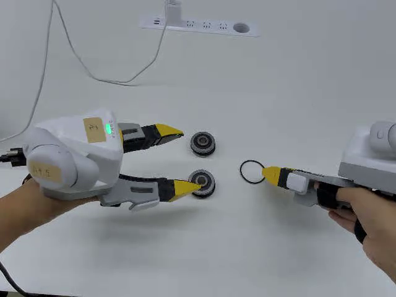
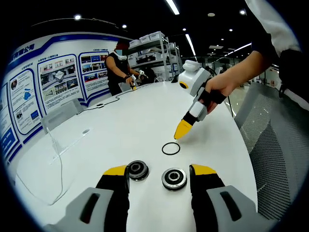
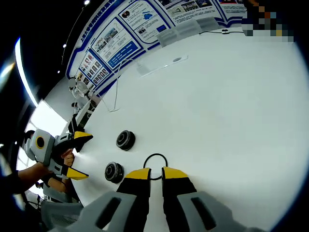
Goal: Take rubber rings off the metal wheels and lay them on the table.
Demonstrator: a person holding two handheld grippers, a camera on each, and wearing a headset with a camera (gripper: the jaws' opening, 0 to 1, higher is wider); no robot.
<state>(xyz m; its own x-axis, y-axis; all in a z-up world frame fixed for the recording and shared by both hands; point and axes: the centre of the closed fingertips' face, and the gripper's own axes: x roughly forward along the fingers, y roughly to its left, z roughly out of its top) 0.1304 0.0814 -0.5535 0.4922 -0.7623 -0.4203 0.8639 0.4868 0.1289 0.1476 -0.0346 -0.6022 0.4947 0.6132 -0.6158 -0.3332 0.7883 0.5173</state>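
A white worktop (image 1: 278,93) seen from above, with a thin black rubber ring (image 1: 252,171) lying flat on it near the middle. The ring is off the wheels and loose on the surface.

Left of the ring sit two small metal wheels with dark rims, one nearer the person (image 1: 202,182) and one farther away (image 1: 203,143). They are a little apart from each other and from the ring.

The left hand-held gripper (image 1: 187,159) comes in from the left of the ring, held in a person's hand. Its yellow-tipped jaws are spread wide and grip nothing. In the left gripper view both wheels lie between the jaw tips. The nearer jaw tip is just beside the near wheel.

The right hand-held gripper (image 1: 270,175) reaches in from the right of the ring. Its jaws are drawn almost together with only a thin slit between them, and their yellow tips sit right at the ring's edge, gripping nothing.

Far beyond the ring a white power strip (image 1: 198,25) lies on the worktop, with a cable (image 1: 80,65) trailing from it.
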